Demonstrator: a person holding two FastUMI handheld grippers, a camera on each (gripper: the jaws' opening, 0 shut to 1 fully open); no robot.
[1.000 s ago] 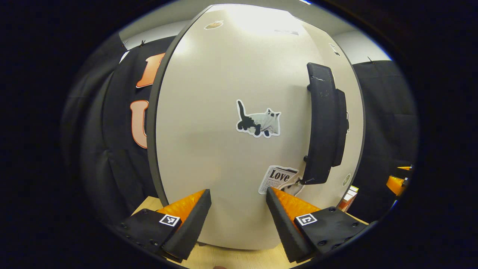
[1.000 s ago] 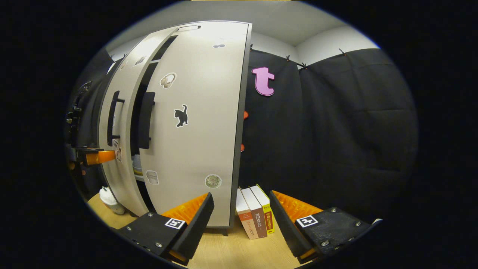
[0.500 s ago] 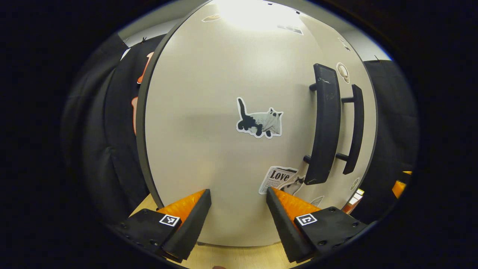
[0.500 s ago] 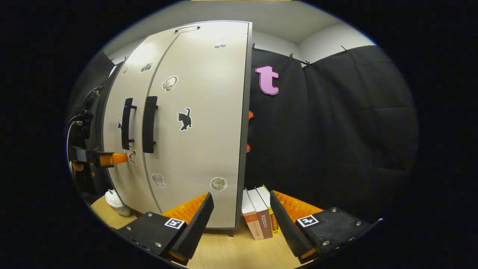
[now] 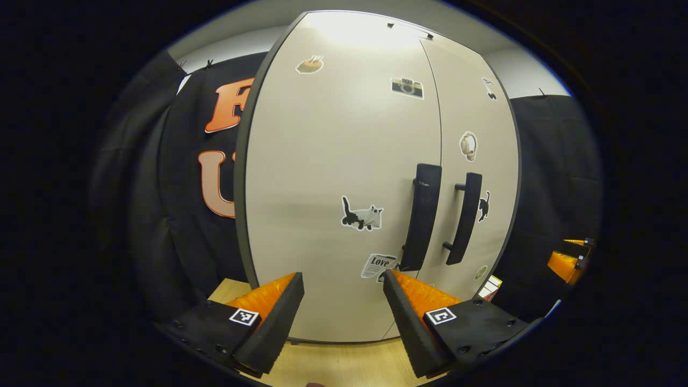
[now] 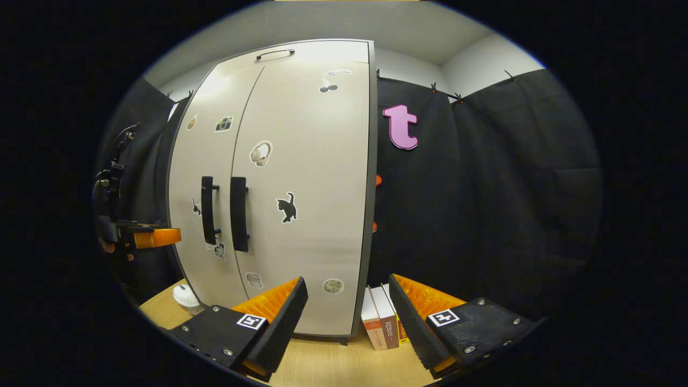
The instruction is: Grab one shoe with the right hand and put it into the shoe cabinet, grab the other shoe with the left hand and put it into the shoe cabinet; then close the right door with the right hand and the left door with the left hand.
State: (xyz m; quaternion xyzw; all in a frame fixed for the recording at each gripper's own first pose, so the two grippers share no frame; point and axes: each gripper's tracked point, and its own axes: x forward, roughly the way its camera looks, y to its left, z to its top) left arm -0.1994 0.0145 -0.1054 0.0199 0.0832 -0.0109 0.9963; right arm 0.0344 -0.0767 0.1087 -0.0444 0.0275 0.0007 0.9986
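Observation:
The pale shoe cabinet point(image 5: 376, 177) stands in front of me with both doors flush and shut, so its inside is hidden. Its two black handles point(image 5: 422, 223) sit side by side at the middle seam. My left gripper point(image 5: 344, 301) is open, a short way back from the left door and touching nothing. In the right gripper view the cabinet point(image 6: 301, 188) stands left of centre, and my right gripper point(image 6: 346, 306) is open before its right edge, holding nothing. The left gripper point(image 6: 161, 237) shows at the far left there, off the door. The right gripper point(image 5: 564, 263) appears at the far right of the left gripper view.
The cabinet stands on a light wooden tabletop point(image 6: 333, 365). A few upright books point(image 6: 384, 322) lean against the cabinet's right side. A small white object point(image 6: 186, 298) sits on the table by the cabinet's left front corner. Black cloth walls surround the booth.
The left door swung fully shut against the right one. Both grippers drew back, so the cabinet looks smaller and farther off.

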